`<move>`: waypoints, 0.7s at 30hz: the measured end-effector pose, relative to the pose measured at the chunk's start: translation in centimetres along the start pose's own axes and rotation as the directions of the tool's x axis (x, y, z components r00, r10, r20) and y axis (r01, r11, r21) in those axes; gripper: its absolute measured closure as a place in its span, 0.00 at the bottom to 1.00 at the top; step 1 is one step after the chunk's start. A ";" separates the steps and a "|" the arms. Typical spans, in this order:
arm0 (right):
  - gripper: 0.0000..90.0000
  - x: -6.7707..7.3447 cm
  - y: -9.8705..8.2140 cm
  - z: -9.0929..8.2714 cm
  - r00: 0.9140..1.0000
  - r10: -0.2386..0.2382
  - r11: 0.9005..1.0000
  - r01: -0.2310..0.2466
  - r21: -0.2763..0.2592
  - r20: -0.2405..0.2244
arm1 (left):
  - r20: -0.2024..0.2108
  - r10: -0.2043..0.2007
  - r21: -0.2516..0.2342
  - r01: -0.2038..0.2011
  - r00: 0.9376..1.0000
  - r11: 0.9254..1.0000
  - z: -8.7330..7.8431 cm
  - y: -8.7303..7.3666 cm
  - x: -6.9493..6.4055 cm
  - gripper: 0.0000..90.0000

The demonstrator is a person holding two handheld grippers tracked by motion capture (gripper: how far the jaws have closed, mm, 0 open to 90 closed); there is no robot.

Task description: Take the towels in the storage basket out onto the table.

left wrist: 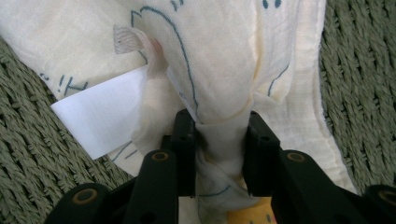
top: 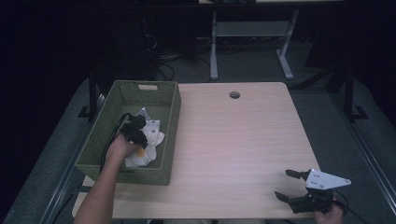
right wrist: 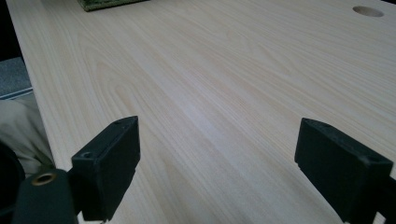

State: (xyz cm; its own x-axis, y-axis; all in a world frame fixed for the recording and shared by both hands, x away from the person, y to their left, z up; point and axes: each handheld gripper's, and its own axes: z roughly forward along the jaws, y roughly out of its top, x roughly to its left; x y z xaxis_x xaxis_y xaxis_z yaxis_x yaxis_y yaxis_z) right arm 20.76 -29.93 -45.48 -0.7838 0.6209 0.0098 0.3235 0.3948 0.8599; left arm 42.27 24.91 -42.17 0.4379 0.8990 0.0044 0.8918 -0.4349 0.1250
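Note:
A cream cloth [top: 152, 136] with blue printed lines lies bunched inside a green woven basket [top: 173, 116] at the table's left. My left gripper [top: 139, 129] reaches down into the basket. In the left gripper view its two black pads pinch a gathered fold of the cloth [left wrist: 219, 56], so the left gripper [left wrist: 219, 140] is shut on it. A white label [left wrist: 100, 114] sticks out from the cloth. My right gripper [top: 286, 184] rests near the table's front right corner, jaws wide apart. In its own view the right gripper [right wrist: 217, 158] has nothing but bare wood between its pads.
The light wooden table [top: 233, 140] has a round cable hole [top: 234, 94] near its far edge, also seen as the hole [right wrist: 367, 11] in the right gripper view. The basket's corner [right wrist: 107, 3] sits far ahead. A desk frame [top: 215, 42] stands on the floor beyond.

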 end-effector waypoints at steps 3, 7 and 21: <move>0.15 0.1 0.0 0.0 1.000 0.003 1.000 -0.003 0.004 0.002 | 0.011 -0.007 -0.006 0.007 1.000 1.000 -0.1 -0.2 0.3 0.81; 0.15 0.1 0.0 0.1 1.000 0.002 1.000 -0.002 0.006 0.004 | 0.030 -0.022 -0.034 0.023 0.999 0.999 -0.6 -0.6 0.7 0.81; 0.15 0.1 0.1 0.0 1.000 0.006 1.000 -0.006 0.005 0.009 | 0.100 -0.082 -0.193 0.100 0.992 0.976 -4.1 -2.2 2.2 0.81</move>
State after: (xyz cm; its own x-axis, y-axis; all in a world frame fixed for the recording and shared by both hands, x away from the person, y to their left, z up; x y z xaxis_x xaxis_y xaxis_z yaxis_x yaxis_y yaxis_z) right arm 20.68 -29.80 -45.43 -0.7769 0.6295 0.0103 0.3312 0.3947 0.8571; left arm 40.77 28.07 -38.37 0.3723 0.9222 -0.1047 0.8922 -0.3245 0.3143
